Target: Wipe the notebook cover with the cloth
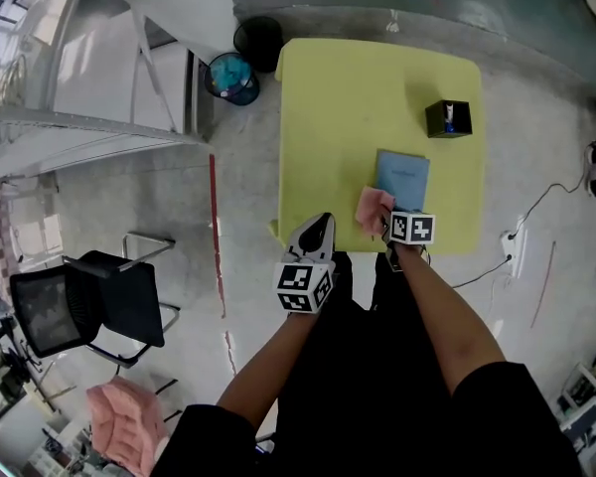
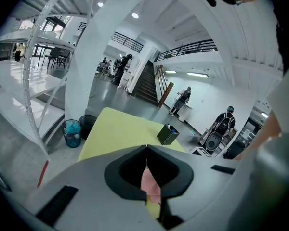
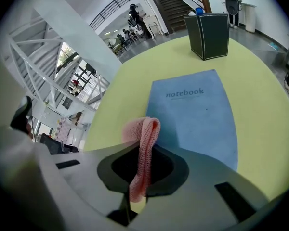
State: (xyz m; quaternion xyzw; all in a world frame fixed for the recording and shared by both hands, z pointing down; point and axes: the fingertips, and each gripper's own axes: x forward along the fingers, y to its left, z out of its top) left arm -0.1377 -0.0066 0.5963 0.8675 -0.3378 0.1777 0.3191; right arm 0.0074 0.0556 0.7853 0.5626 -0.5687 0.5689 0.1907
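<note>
The blue notebook [image 1: 402, 180] [image 3: 195, 119] lies flat and closed on the yellow bench [image 1: 348, 107] [image 3: 260, 109], toward its near right part, with the printed cover facing up. Just at the notebook's near left corner is the pink cloth [image 1: 372, 209] [image 3: 143, 143]. My right gripper [image 1: 385, 223] [image 3: 143, 154] is clamped on the cloth, which stands folded over in a loop above the jaws while its loose end hangs down between them. From my views the cloth overlaps the cover's left edge, but I cannot tell whether it actually touches the cover.

My left gripper [image 1: 323, 221] [image 2: 147, 149] is near the bench's front edge, to the left of the cloth and apart from it. Its jaws are together, tips meeting, with nothing held. Only a strip of pink and yellow shows through the opening behind the tips.

Farther back on the bench, beyond the notebook and well apart from it, stands a dark box [image 1: 448, 118] [image 3: 209, 35] [image 2: 168, 134]. On the floor past the bench's far left corner are a bin with blue contents [image 1: 232, 78] [image 2: 72, 131] and a black bin [image 1: 258, 40] beside it. A black chair [image 1: 99, 301] stands off to my left.
</note>
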